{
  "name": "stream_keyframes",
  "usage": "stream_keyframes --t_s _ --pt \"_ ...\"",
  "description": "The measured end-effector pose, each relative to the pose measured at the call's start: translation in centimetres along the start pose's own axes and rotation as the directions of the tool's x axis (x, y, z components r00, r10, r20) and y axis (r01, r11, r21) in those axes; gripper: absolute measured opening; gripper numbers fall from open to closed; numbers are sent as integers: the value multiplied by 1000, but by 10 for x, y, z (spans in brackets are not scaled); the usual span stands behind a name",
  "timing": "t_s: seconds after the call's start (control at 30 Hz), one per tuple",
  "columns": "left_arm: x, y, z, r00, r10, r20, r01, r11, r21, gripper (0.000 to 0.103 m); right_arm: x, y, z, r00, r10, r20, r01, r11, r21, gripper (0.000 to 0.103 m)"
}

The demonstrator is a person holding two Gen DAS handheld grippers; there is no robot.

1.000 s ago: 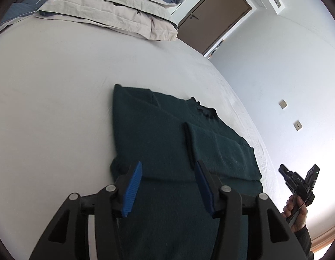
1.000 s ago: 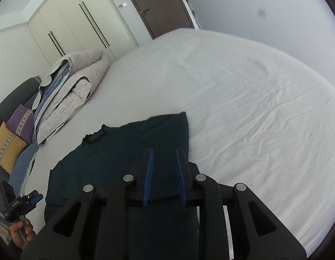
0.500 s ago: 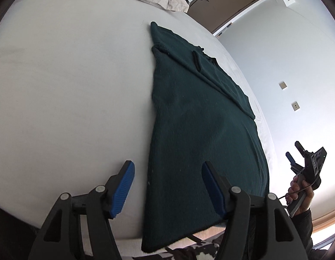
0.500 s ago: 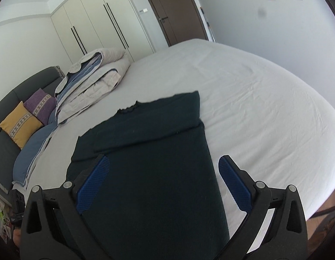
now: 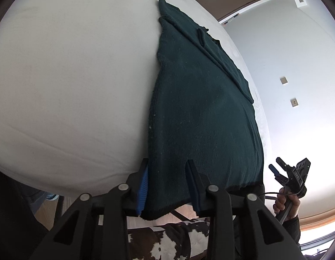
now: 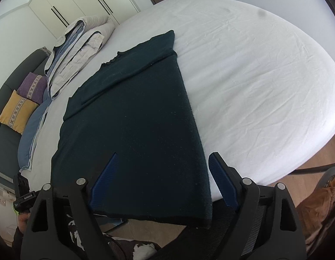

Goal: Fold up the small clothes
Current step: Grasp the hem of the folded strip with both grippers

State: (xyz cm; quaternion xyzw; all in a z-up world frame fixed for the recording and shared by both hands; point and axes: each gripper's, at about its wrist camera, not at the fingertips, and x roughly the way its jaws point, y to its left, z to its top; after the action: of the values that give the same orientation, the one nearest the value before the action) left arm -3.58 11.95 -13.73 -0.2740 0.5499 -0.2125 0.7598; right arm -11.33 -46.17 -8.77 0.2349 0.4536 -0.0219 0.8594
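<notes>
Two tongs were at the sweater (image 5: 202,108) hem on the bed (image 5: 70,75): my left tongs (image 5: 167,186) were closing around it, my right tongs (image 6: 163,182) closing too, not touching.

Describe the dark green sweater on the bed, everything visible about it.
The dark green sweater looks like a thick, fuzzy knit. It lies flat on the white bed sheet, sleeves folded across the chest, small collar at the far end. Its hem hangs slightly over the near bed edge. The left gripper is closing over one hem corner, fabric between its fingers; the right gripper straddles the other corner, jaws closing but pads still clear.
</notes>
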Motion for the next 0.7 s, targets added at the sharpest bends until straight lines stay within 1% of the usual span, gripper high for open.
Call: stream_keyframes --t_s 0.03,0.07,0.1,0.23,0.3,0.33,0.37,0.43,0.5,0.57,0.63,0.67,0.7 --pt "0 0 -1 1000 -2 -8 2 1000 0 35 1 -5 -2 1000 -14 -27 14 1000 6 83" --pt "0 0 -2 1000 -4 -17 4 1000 -2 35 2 -9 -2 998 -22 -51 22 1000 12 79" --pt "0 1 -3 1000 -7 -23 7 1000 -4 35 3 -13 -4 997 -26 -74 28 999 19 77" --pt "1 4 -6 999 -24 -42 23 1000 -21 35 7 -28 -13 988 -21 -151 29 998 49 64" --pt "1 3 -8 999 -16 -47 15 1000 -14 33 13 -32 -18 982 -19 -190 29 998 52 61" --pt "1 1 -8 999 -7 -49 7 1000 -10 28 16 -32 -21 979 -21 -205 32 998 46 58" --pt "2 1 -9 999 2 -53 -2 1000 -4 21 18 -32 -23 976 -22 -218 32 999 40 54" --pt "3 1 -9 998 18 -62 -19 1000 -1 12 27 -31 -26 969 -28 -244 37 999 30 50" --pt "4 1 -11 998 19 -66 -19 1000 4 10 34 -31 -30 963 -26 -270 35 999 29 45" --pt "5 0 -11 997 27 -66 -26 1000 18 9 40 -36 -33 959 -21 -282 34 999 42 33" --pt "5 1 -12 997 28 -66 -26 999 25 9 41 -41 -34 960 3 -281 17 998 67 31" --pt "5 1 -12 997 26 -68 -25 999 25 8 41 -42 -35 958 1 -286 19 998 68 24" --pt "4 1 -13 997 25 -69 -23 999 27 8 41 -43 -36 957 -1 -290 21 998 67 23"
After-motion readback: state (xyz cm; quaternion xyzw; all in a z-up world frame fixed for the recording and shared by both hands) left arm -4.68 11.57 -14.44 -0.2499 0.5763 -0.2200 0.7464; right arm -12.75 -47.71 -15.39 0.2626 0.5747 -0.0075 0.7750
